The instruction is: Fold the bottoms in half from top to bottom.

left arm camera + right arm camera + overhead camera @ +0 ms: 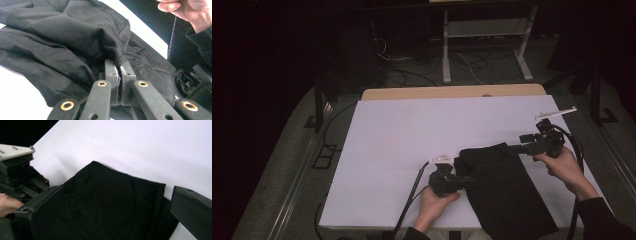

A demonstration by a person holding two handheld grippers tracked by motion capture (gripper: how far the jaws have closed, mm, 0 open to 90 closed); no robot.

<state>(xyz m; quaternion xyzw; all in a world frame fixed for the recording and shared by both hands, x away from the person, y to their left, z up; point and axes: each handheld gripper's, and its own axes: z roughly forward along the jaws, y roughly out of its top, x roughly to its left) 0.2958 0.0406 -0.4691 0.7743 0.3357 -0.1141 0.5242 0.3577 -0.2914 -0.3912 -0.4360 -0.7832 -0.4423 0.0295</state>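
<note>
left gripper view puts the left gripper [119, 72] closest, its two black jaws pressed together on a pinched fold of the black cloth [62, 40], which bunches up just beyond the tips and spreads over the white table [17, 100]. high view shows that same gripper [467, 180] at the near side of the table [402, 130], held in the person's left hand [435, 204] and clamped on the cloth's left edge; the cloth [504, 190] lies on the right half of the table and runs from mid-table down to the near edge. farther off, the right hand [564, 167] holds the right gripper [514, 147] just over the cloth's far right corner. right gripper view has its jaws standing wide apart with nothing pinched, the cloth's far edge [112, 202] lying flat between them below, and the left gripper's body [17, 175] at the left side.
</note>
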